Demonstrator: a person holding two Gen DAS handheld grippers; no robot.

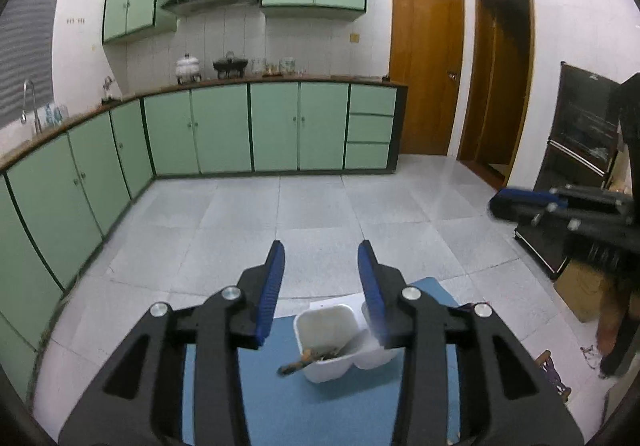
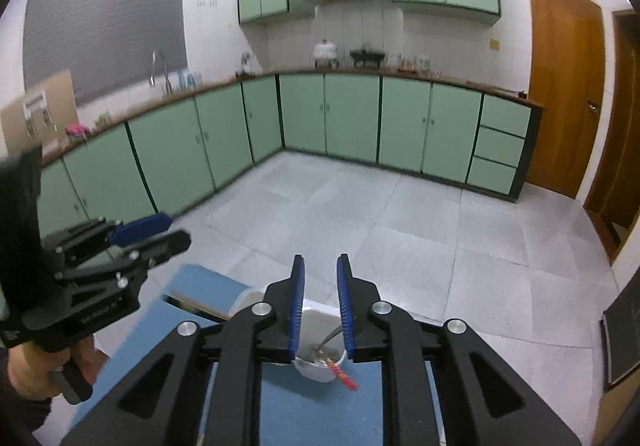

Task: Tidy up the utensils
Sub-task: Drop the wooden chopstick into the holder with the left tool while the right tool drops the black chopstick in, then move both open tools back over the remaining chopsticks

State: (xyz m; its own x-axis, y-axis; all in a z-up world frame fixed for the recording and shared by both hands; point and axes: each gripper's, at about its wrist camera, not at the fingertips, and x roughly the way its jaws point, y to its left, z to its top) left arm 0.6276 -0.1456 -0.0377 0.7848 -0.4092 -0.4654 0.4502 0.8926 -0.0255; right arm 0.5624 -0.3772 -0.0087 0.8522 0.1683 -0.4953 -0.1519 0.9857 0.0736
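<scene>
A white two-compartment holder (image 1: pixel 326 342) stands on a blue table top (image 1: pixel 280 398). One compartment holds several utensils (image 1: pixel 316 356), one handle leaning out over the rim. In the right wrist view the holder (image 2: pixel 318 364) shows utensils and a red-orange handle (image 2: pixel 342 374) sticking out. My left gripper (image 1: pixel 321 258) is open and empty, raised above the holder. My right gripper (image 2: pixel 321 270) is open and empty, also above the holder. Each gripper shows in the other's view: the right gripper (image 1: pixel 520 204), the left gripper (image 2: pixel 160 232).
Green base cabinets (image 1: pixel 224 126) run along the far walls, with a sink tap (image 1: pixel 30 102) at left. Grey tiled floor (image 1: pixel 320 214) lies beyond the table. A wooden door (image 1: pixel 426 70) and a dark cabinet (image 1: pixel 580 150) stand to the right.
</scene>
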